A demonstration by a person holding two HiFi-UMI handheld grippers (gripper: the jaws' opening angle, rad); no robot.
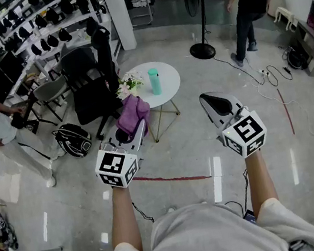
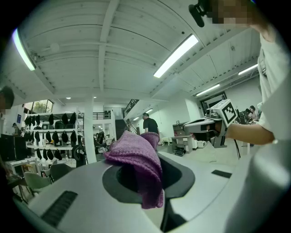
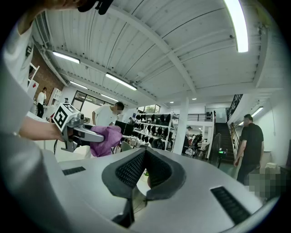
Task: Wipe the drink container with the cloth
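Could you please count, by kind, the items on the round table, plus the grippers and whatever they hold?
drink container: 1
bunch of flowers: 1
cloth: 1
grippers, left gripper and right gripper: 2
total: 5

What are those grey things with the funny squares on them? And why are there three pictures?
A person holds a grey tool in each hand, and each tool ends in a claw. The picture looking down comes from a camera on the person's head. The other two come from cameras riding on the tools, each looking along its own claw. The left claw is pinching a purple cloth. The right claw is shut with nothing in it. Ahead stands a round white table with a teal bottle and flowers on it.
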